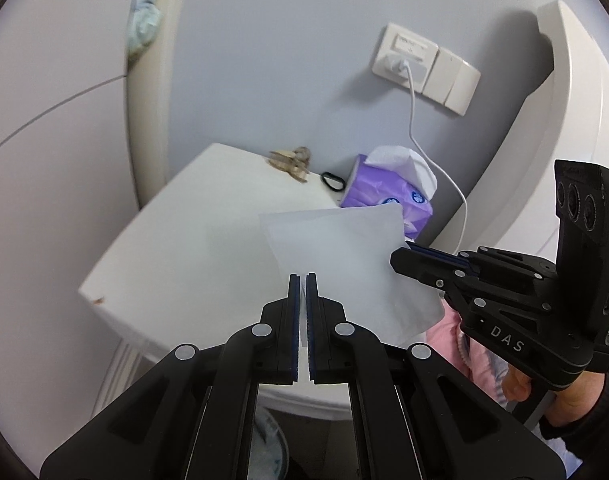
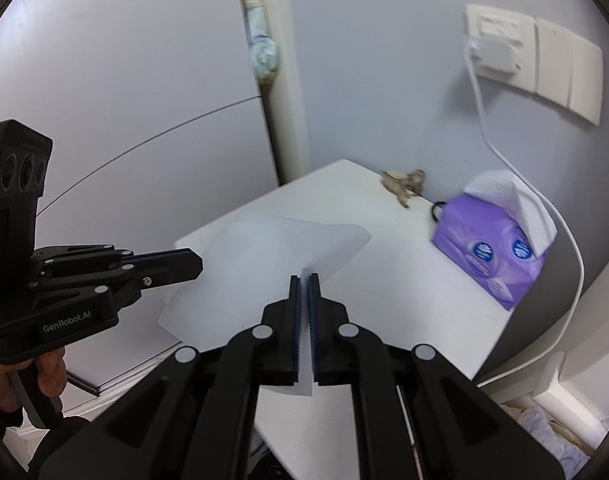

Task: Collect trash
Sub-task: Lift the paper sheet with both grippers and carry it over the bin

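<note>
Above the white bedside table (image 1: 164,248), the "DAS"-marked right gripper (image 1: 404,254) and "GenRobot.AI"-marked left gripper (image 1: 303,280) each clamped the white tissue sheet (image 1: 344,256), near a purple tissue pack (image 2: 488,256) with tissues protruding.

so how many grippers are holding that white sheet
2. The left gripper pinches the sheet at its near edge; the right gripper pinches its other side, above the white table.
</note>
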A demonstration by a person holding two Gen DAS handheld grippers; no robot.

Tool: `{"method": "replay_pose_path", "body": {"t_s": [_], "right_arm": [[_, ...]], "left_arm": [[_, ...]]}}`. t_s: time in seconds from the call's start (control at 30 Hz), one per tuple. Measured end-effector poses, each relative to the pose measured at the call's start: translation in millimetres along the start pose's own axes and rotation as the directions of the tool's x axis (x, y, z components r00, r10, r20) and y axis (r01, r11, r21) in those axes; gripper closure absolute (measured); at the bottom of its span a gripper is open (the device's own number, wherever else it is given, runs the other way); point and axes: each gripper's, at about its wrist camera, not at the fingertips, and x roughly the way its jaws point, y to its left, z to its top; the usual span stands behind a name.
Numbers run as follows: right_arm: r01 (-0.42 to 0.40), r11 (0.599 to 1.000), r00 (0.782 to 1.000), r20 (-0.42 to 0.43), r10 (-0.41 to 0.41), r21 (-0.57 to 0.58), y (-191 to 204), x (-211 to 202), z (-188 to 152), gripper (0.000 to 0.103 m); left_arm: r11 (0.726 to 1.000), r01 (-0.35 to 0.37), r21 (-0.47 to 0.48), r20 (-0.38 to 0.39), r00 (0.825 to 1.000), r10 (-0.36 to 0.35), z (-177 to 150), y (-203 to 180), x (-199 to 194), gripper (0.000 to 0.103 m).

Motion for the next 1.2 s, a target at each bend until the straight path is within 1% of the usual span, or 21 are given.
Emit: {"method": "replay_pose_path", "body": {"t_s": [0.2,0.4,0.5,0.67,0.8,0.97,1.1,1.2], "right_arm": [[-0.047,0.998,0.999,0.005,0.047,-0.043,43,-5,2,0.097],[-0.099,0.991,0.995,-0.011,0.099,-0.087,90,-5,-4,0.097],[-0.130,0.985,0.991,-0.029,0.128,-0.113,113,-1,-13,0.097],[-0.169,0.975,0.985,-0.073,0.159,-0.145,143,7,-31,0.097],[-0.191,0.968,0.978,-0.113,0.174,-0.165,159,19,-47,0.097],[-0.208,0.961,0.970,-0.167,0.179,-0.180,168,35,-65,0.097],[-0.213,0.960,0.963,-0.208,0.174,-0.184,170,48,-77,0.097],[-0.221,0.956,0.953,-0.250,0.170,-0.192,171,62,-88,0.097]], "left_arm": [[0.998,-0.048,-0.032,0.024,0.999,0.049,-17,24,-42,0.101],[0.992,-0.099,-0.077,0.035,0.994,0.102,-46,48,-79,0.101],[0.987,-0.123,-0.106,0.037,0.991,0.128,-64,60,-96,0.101],[0.978,-0.155,-0.140,0.021,0.987,0.159,-91,73,-111,0.101],[0.969,-0.175,-0.174,0.004,0.984,0.179,-113,86,-117,0.101],[0.956,-0.200,-0.214,-0.029,0.980,0.198,-140,99,-116,0.101],[0.949,-0.210,-0.235,-0.061,0.978,0.202,-158,106,-108,0.101],[0.943,-0.212,-0.257,-0.091,0.977,0.195,-172,112,-96,0.101]]}}
